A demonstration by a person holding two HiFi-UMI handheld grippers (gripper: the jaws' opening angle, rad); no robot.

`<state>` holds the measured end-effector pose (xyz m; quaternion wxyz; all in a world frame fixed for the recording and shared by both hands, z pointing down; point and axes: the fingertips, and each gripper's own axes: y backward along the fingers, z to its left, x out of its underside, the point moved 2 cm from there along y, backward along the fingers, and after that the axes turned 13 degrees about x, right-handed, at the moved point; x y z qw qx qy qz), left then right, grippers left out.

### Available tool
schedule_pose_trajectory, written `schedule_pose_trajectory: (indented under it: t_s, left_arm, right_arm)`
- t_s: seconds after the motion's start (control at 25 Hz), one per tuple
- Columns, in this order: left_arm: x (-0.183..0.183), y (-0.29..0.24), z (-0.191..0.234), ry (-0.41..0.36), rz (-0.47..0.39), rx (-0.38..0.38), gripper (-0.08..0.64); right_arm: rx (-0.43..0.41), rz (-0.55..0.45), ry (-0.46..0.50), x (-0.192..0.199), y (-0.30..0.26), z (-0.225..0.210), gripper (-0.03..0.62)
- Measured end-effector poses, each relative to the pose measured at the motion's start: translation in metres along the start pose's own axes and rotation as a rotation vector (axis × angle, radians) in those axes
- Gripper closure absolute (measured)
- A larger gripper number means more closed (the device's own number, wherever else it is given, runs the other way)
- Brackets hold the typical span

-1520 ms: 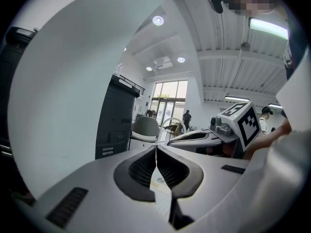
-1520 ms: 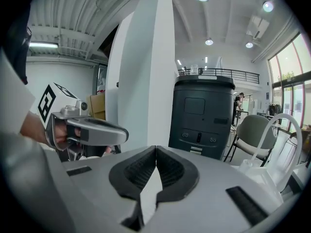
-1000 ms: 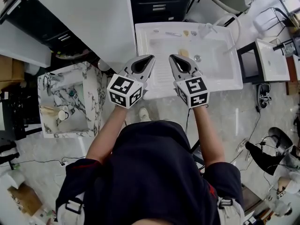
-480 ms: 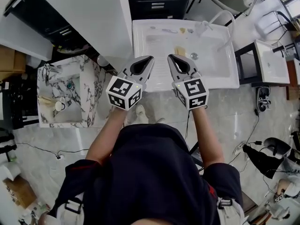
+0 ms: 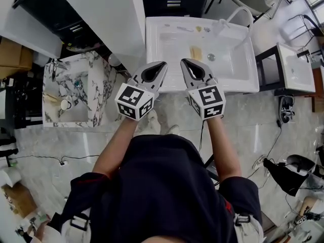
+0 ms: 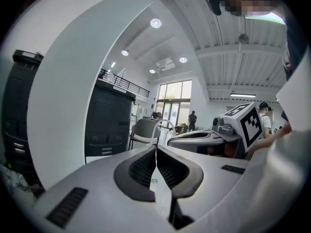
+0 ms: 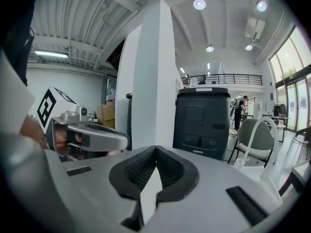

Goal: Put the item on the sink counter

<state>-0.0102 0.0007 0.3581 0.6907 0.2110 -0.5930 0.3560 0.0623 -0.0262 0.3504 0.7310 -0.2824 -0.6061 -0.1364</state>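
Jaws of left gripper (image 5: 162, 63) and right gripper (image 5: 184, 62) meet, empty, before the sink (image 5: 152, 49); tan item (image 5: 195, 52) lies in its basin.

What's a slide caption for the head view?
Left gripper and right gripper, both shut, held before the sink; tan item in its basin.

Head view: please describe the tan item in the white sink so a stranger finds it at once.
Find the white sink at top centre, right of the marble sink. In its basin lies a flat tan rectangle, just left of the round metal drain. It is the only coloured thing there.
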Motion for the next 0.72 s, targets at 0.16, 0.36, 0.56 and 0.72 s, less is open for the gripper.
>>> schedule_pose_trajectory:
  t_s: [0.16,0.36,0.56,0.72]
  left_arm:
    - [0.002,0.001,-0.014,-0.004,0.001,-0.003,0.545]
    - [0.004,0.001,-0.032,-0.012,-0.003,-0.006,0.545]
    - [0.006,0.005,-0.048,-0.013,-0.006,-0.02,0.545]
    - [0.013,0.01,-0.06,-0.014,-0.003,-0.028,0.545]
  right_arm:
    - [-0.004,-0.009,0.006,0.001,0.013,-0.001,0.558]
    - [0.0,-0.021,0.003,0.003,0.029,-0.008,0.558]
    - [-0.008,-0.027,-0.001,0.005,0.041,-0.009,0.558]
    - [-0.016,-0.033,-0.003,0.009,0.052,-0.005,0.558]
